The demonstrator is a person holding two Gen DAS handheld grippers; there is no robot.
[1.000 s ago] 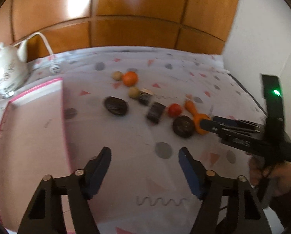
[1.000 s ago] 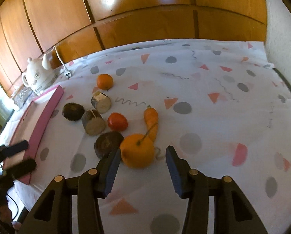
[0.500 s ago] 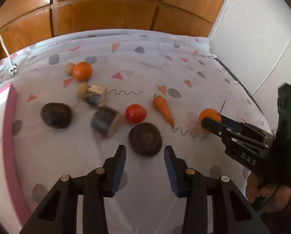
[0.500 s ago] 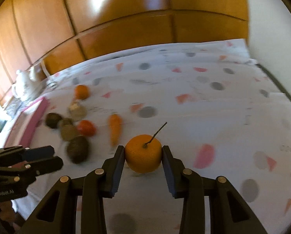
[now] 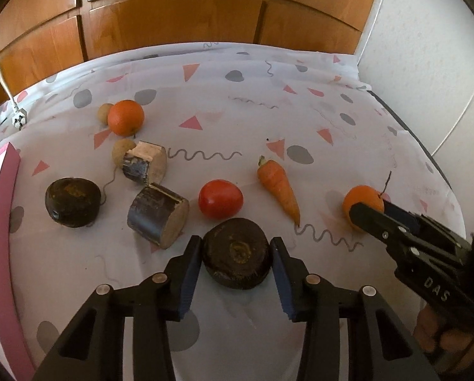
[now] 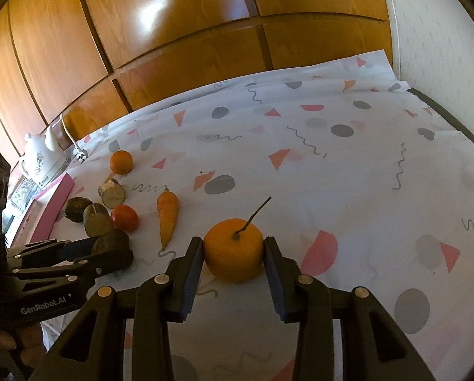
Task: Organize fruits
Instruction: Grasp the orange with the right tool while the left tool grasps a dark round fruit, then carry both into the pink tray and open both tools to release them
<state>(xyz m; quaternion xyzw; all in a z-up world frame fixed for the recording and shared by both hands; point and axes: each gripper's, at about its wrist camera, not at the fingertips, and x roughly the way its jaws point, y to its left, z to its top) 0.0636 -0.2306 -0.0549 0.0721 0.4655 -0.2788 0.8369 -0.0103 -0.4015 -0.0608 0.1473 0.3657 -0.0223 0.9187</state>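
Note:
My left gripper [image 5: 236, 252] is shut on a dark round fruit [image 5: 237, 258] that rests on the patterned cloth. My right gripper [image 6: 233, 254] is shut on an orange with a stem [image 6: 233, 254]; it also shows in the left wrist view [image 5: 362, 201], to the right of the dark fruit. A red tomato [image 5: 220, 198], a carrot [image 5: 278, 185], a second orange [image 5: 125, 117] and another dark fruit [image 5: 73, 203] lie on the cloth beyond my left gripper.
Two cut wood-like cylinders [image 5: 157, 219] [image 5: 145, 165] and two small beige balls [image 5: 121, 150] lie among the fruit. A pink-edged tray [image 5: 0, 222] sits at the left. A white kettle [image 6: 43, 162] stands at the far left. Wooden panels back the table.
My left gripper has swung right from the tray and closed on the dark fruit. My right gripper has closed on the stemmed orange and carried it to the right, away from the carrot.

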